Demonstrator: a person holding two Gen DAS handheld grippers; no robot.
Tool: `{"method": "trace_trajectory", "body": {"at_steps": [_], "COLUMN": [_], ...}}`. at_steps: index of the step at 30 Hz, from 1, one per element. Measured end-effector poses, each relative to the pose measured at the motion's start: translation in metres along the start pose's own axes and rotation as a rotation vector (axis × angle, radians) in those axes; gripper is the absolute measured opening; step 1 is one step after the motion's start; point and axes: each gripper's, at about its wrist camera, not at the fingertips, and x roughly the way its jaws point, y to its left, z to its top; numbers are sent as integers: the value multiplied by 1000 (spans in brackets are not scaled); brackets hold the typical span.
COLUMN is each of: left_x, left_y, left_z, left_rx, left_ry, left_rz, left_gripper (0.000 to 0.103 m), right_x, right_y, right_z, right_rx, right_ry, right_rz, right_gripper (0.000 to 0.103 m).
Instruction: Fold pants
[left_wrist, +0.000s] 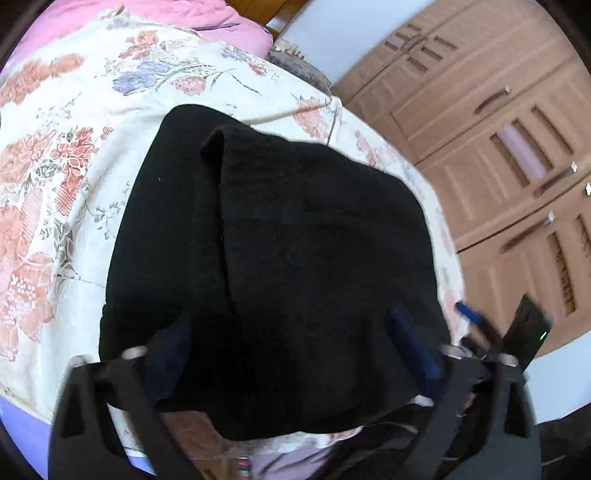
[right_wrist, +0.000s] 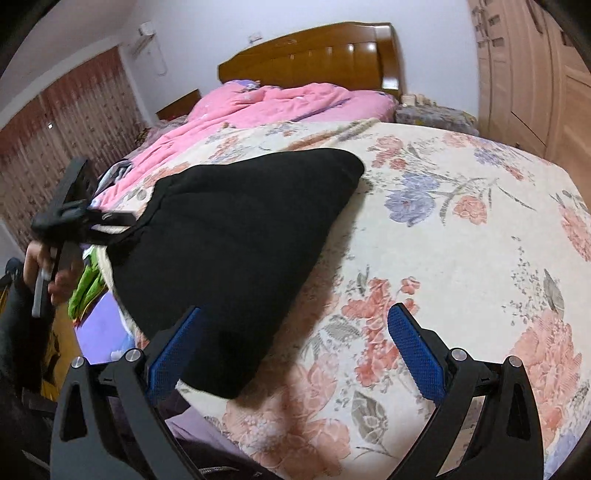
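The black pants (left_wrist: 266, 266) lie folded in a thick bundle on the floral bedspread (left_wrist: 55, 184). My left gripper (left_wrist: 291, 343) is open, its blue-padded fingers spread wide over the near part of the bundle. In the right wrist view the pants (right_wrist: 236, 251) lie left of centre. My right gripper (right_wrist: 295, 343) is open, its left finger (right_wrist: 173, 350) against the near corner of the pants and its right finger (right_wrist: 413, 350) over bare bedspread. The left gripper (right_wrist: 107, 221) shows there at the pants' left edge; whether it touches the cloth cannot be told.
A pink quilt (right_wrist: 280, 107) lies at the head of the bed before a wooden headboard (right_wrist: 314, 55). Wooden wardrobe doors (left_wrist: 498, 147) stand beside the bed. Green cloth (right_wrist: 85, 288) hangs at the bed's left edge. The bedspread edge (right_wrist: 258, 443) is near me.
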Motion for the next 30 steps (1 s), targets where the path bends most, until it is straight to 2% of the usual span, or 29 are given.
{"method": "trace_trajectory", "body": {"at_steps": [1,3,4,6,7,8,9,11,12,13,17,19,23,26,29,30], "left_x": [1,3,4,7,8,9,11,20,24,26,20,15,4,-18,-48,-60], "left_y": [-1,1,3,9,10,5,-1,-17,-23,-24,-23,-22,-38,-61,-88,-92], "left_z": [-1,-1,-1,0,-1,-2,-2,-2,-2,-1,3,3,5,12,28,37], "left_rx": [0,1,-7,-25,-22,-5,20,77,95,100,75,67,93,165,259,279], "left_ry": [10,23,23,18,9,8,15,29,33,37,16,-4,-64,-124,-185,-207], "left_rz": [24,40,28,-16,-67,-83,-66,33,84,126,106,104,125,143,133,122], "left_gripper": [50,50,51,62,78,88,90,88,81,66,39,32,23,21,21,21], "right_x": [-5,-8,-10,-9,-9,-11,-11,-7,-5,-4,0,4,20,24,11,12], "right_y": [3,10,14,20,23,27,30,38,41,43,54,60,77,89,91,92], "right_z": [-3,-9,-12,-21,-25,-30,-34,-42,-44,-46,-47,-47,-47,-49,-39,-37], "right_rx": [-14,-65,-84,-141,-164,-191,-216,-273,-293,-304,-340,-363,-433,-507,-475,-479], "right_ry": [-3,-3,0,18,21,19,23,32,32,27,7,-17,-73,-155,-220,-215], "right_rz": [4,7,9,10,9,11,2,-65,-89,-105,-97,-118,-248,-447,-512,-515], "right_gripper": [96,96,96,96,96,96,96,96,96,96,96,96,95,92,92,92]}}
